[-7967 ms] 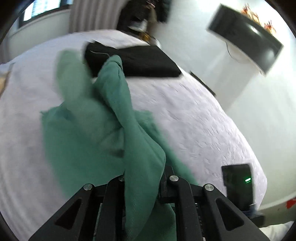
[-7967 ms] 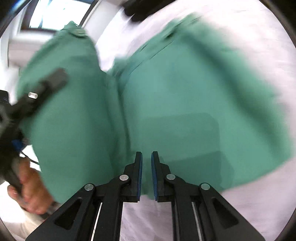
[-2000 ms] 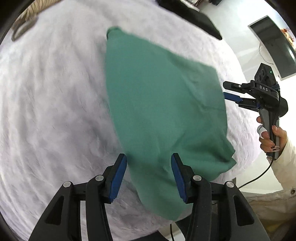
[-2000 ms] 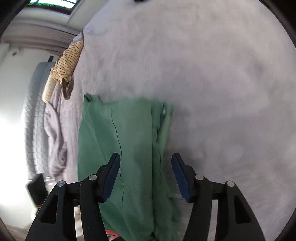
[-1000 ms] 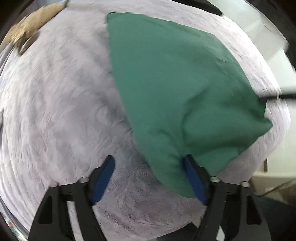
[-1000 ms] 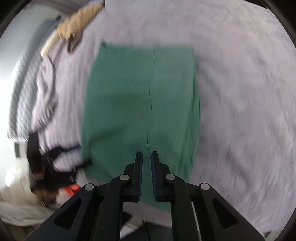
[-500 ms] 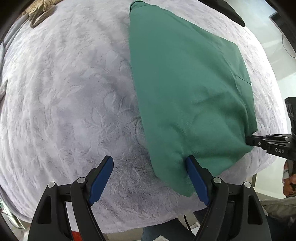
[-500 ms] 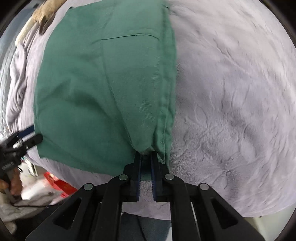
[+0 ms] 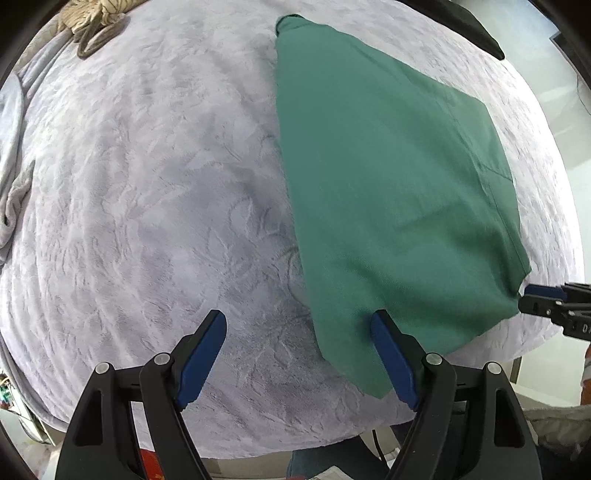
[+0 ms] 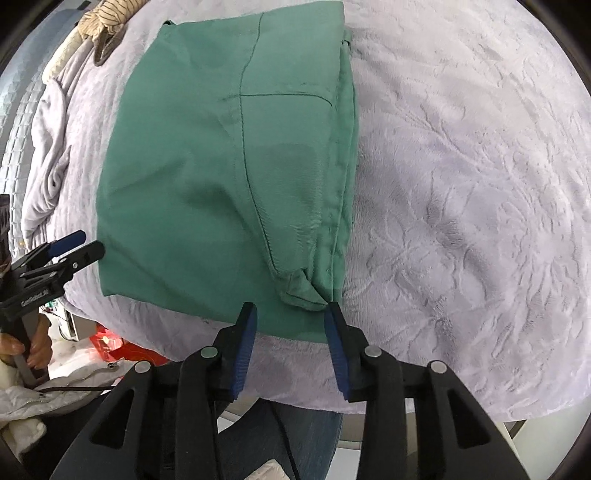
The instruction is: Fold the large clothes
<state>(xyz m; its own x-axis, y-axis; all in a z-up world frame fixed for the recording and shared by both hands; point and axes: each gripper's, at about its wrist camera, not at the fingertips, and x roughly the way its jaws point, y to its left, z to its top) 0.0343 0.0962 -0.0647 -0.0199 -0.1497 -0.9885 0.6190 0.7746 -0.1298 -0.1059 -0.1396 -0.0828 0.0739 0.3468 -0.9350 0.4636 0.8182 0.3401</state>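
Now green garment (image 10: 207, 155) lies released on bed (image 10: 461, 166); right gripper (image 10: 290, 325) jaws just parted, left gripper (image 9: 299, 343) jaws wide, empty; overhanging hem could be dragged, fold undone.

Green garments (image 9: 388, 177): one, folded flat
Grey bedspreads (image 9: 147, 203): one
Grippers: two, left gripper (image 9: 299, 354) and right gripper (image 10: 291, 325)
Striped beige cloths (image 10: 110, 14): one
Black clothes (image 9: 469, 26): one pile at the bed's far edge
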